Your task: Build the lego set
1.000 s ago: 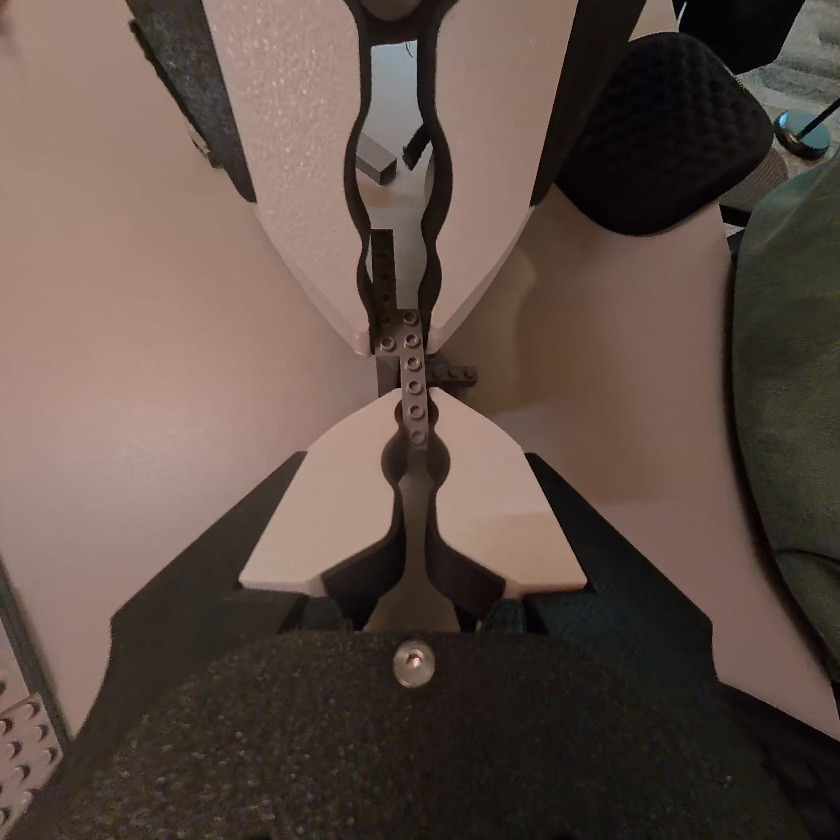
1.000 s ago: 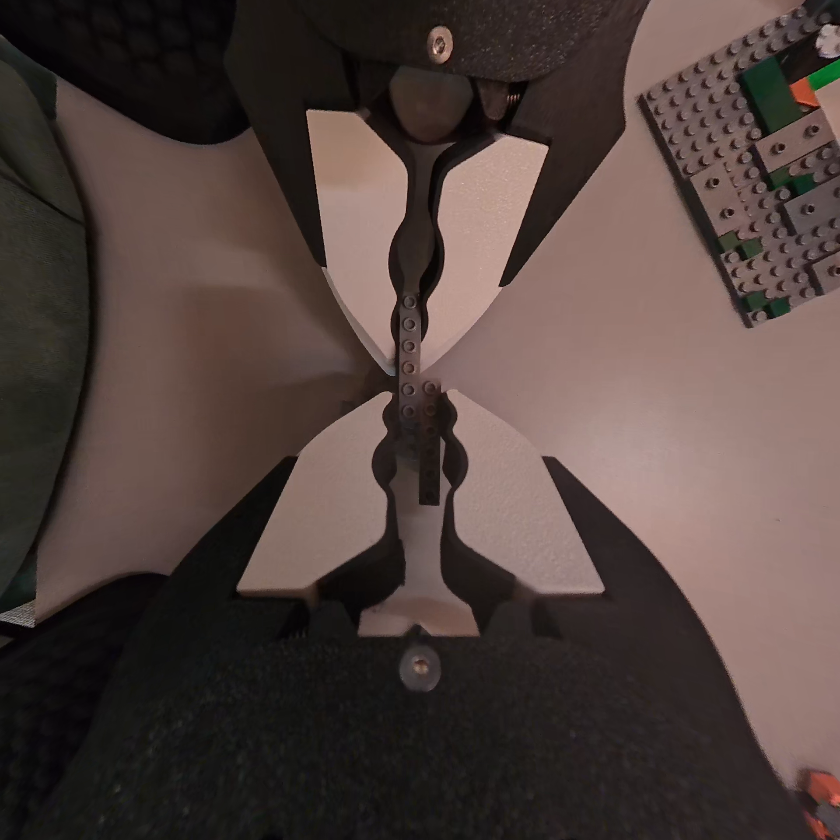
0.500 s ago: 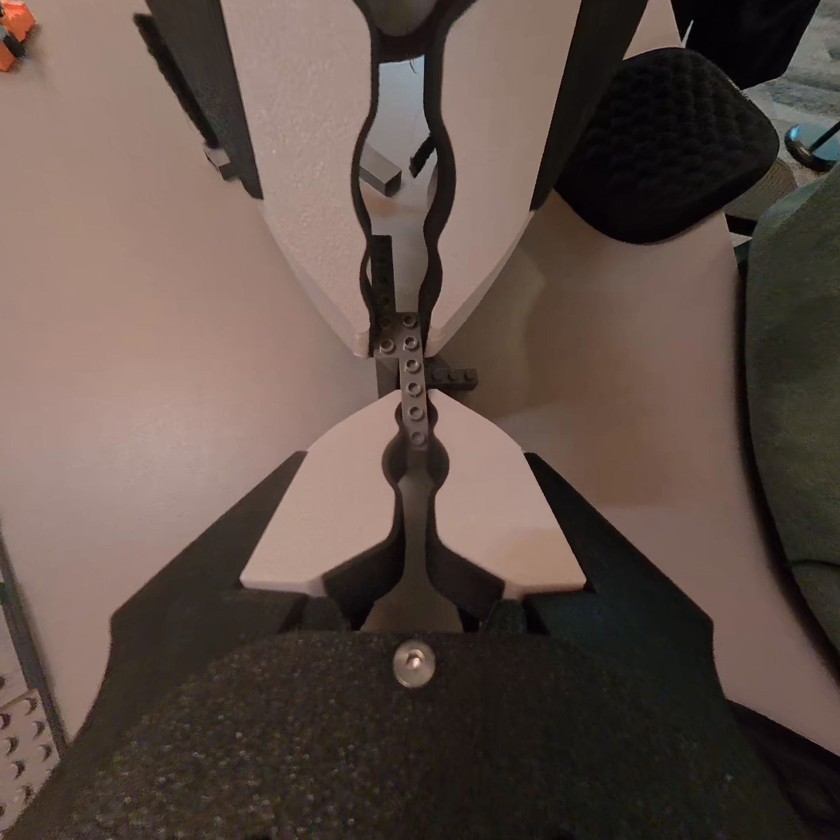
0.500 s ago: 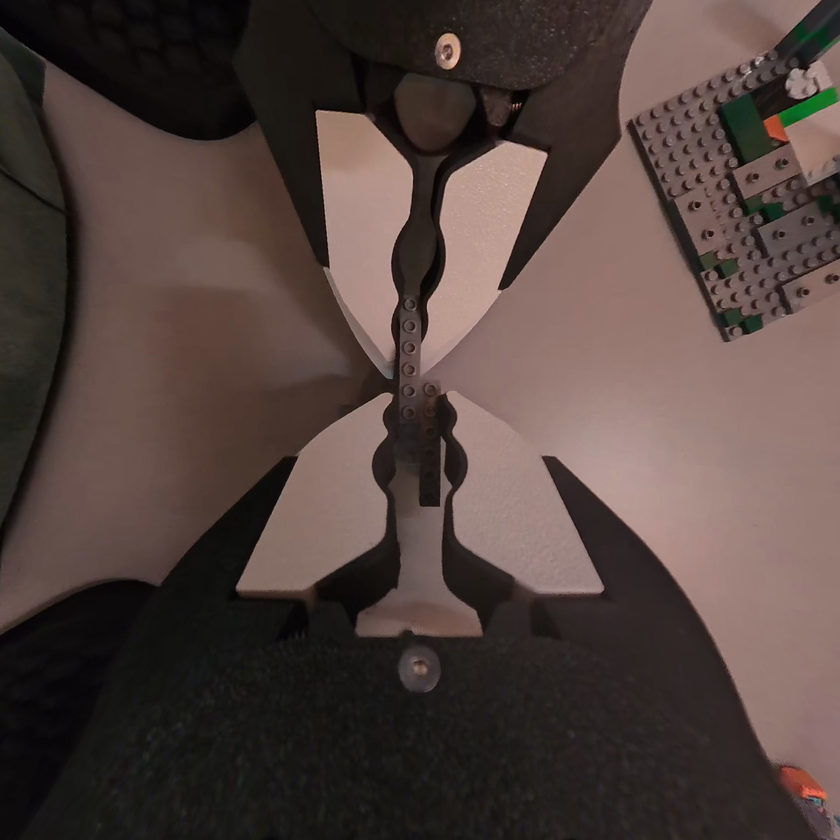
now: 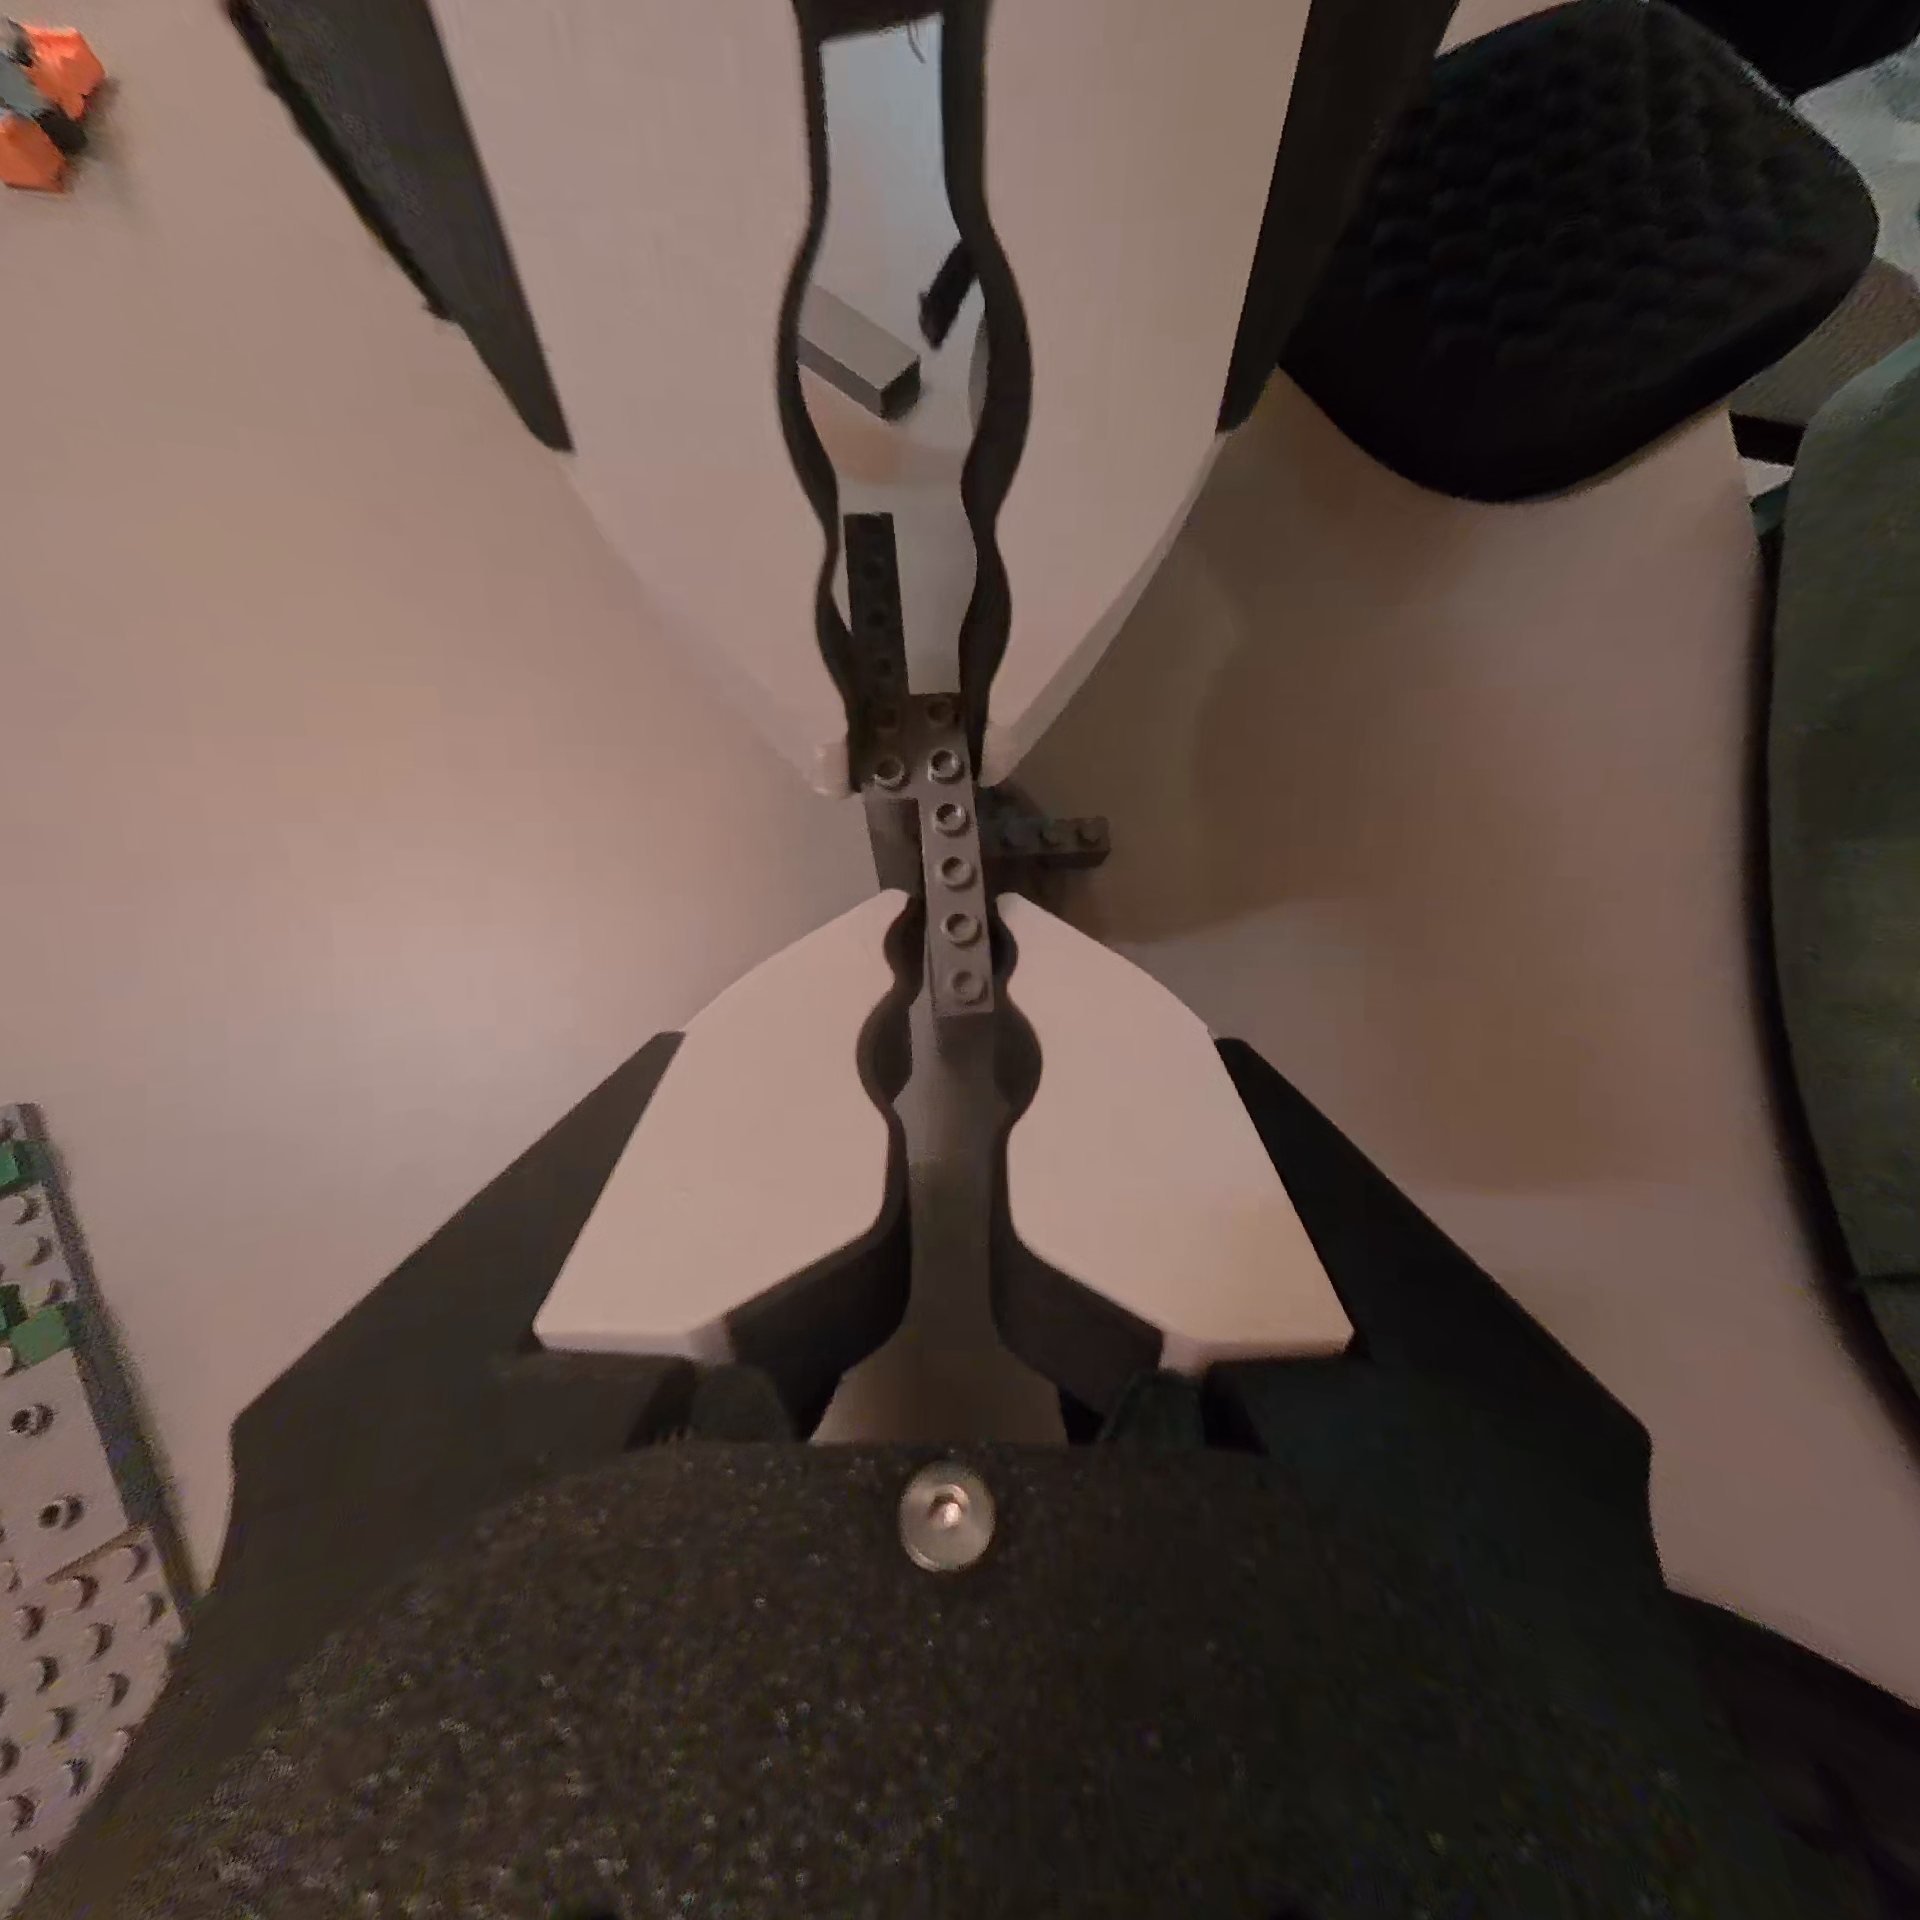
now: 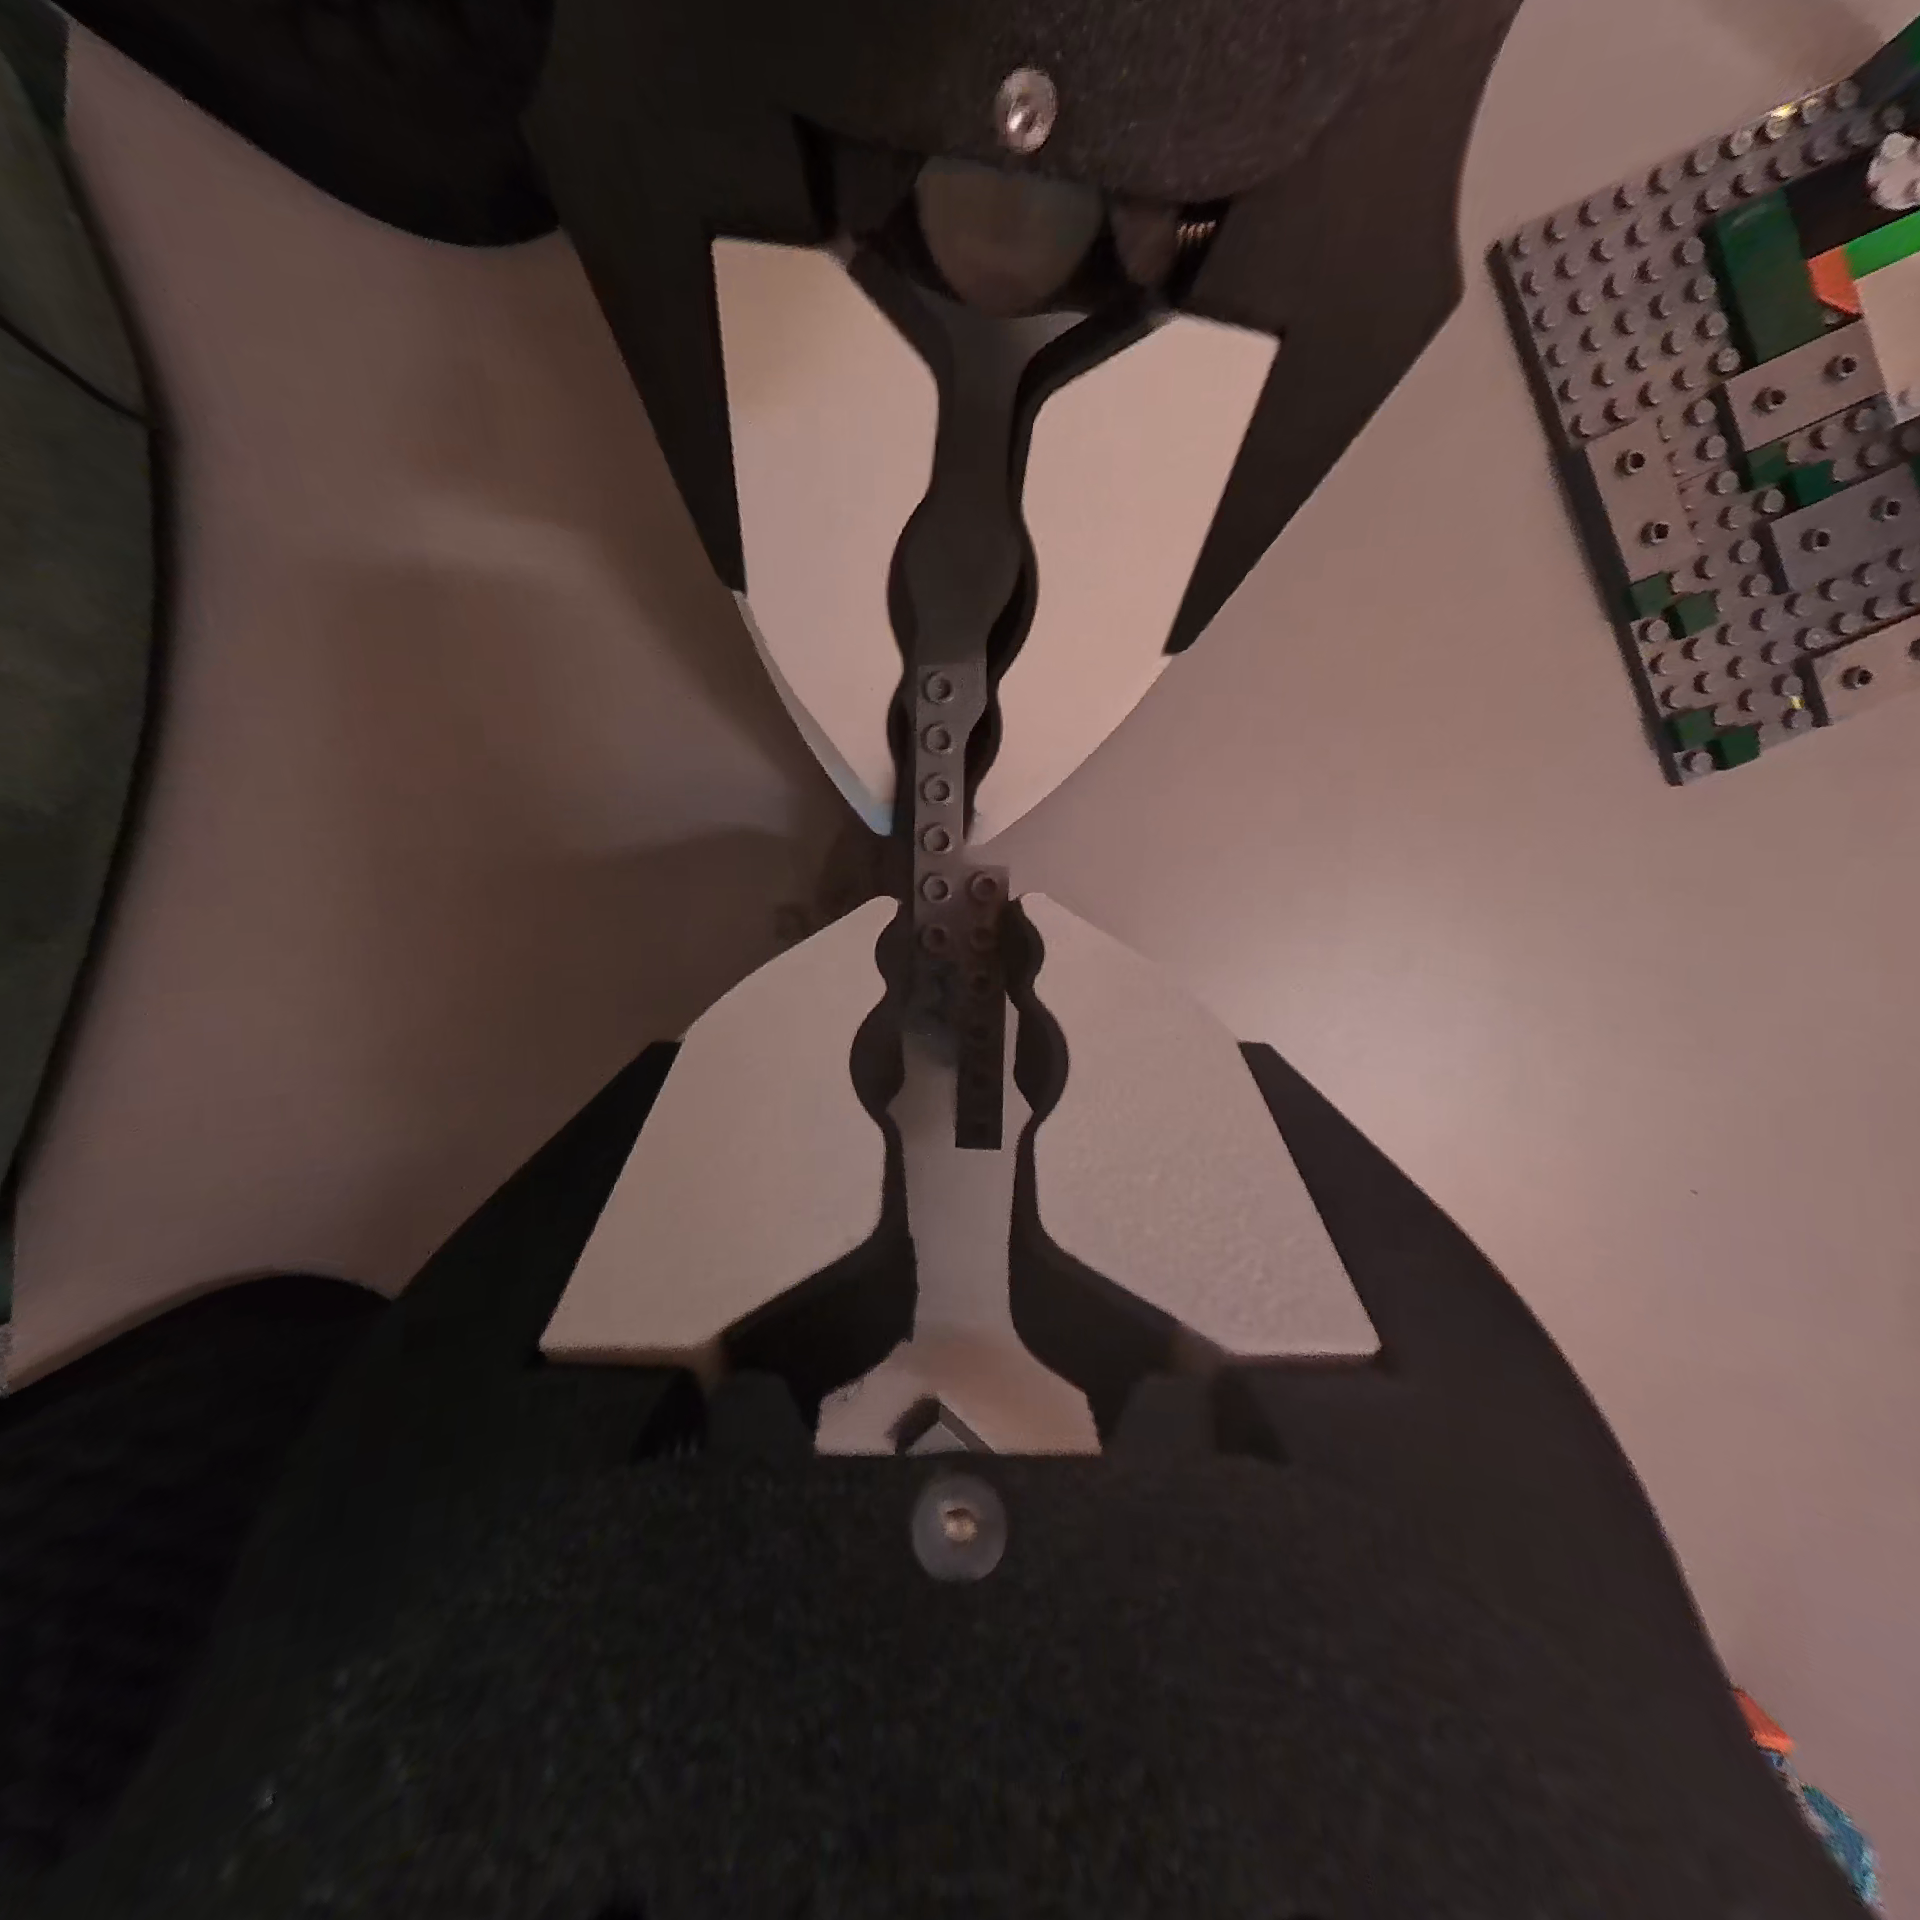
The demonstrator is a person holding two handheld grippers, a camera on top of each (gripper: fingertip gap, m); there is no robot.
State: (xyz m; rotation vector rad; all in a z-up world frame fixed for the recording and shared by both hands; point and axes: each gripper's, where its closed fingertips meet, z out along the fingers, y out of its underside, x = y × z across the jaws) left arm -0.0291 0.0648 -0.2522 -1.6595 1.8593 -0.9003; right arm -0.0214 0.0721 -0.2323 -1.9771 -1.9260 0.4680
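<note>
My left gripper (image 5: 945,920) is shut on a long grey one-stud-wide plate (image 5: 961,904). My right gripper (image 6: 956,920) faces it tip to tip and is shut on a black strip (image 6: 982,1081), which carries a small grey two-by-two plate (image 6: 961,909). The grey plate (image 6: 940,769) meets the small plate (image 5: 916,743) between the two sets of tips. In the left wrist view the right gripper (image 5: 914,764) is at the top with the black strip (image 5: 873,603) in it. In the right wrist view the left gripper (image 6: 935,821) is at the top. All are held above the pale table.
The grey studded baseplate (image 6: 1621,312) with green and grey pieces lies at upper right; its edge also shows in the left wrist view (image 5: 62,1558). A small dark piece (image 5: 1049,836) lies on the table. Orange pieces (image 5: 42,135) (image 6: 1766,1745), a black cushion (image 5: 1558,260) and green fabric (image 5: 1849,831) stand around. Less than 4 cm separates the two grippers' tips. The grey studded baseplate (image 6: 1621,312) is about 20 centimeters from both grippers' fingertips. It turns up in the left wrist view (image 5: 67,1741) as well.
Both grippers have shifted a little together with the joined pieces. More of the baseplate shows in the left wrist view, and an orange piece has come into view at upper left. Grips unchanged.
</note>
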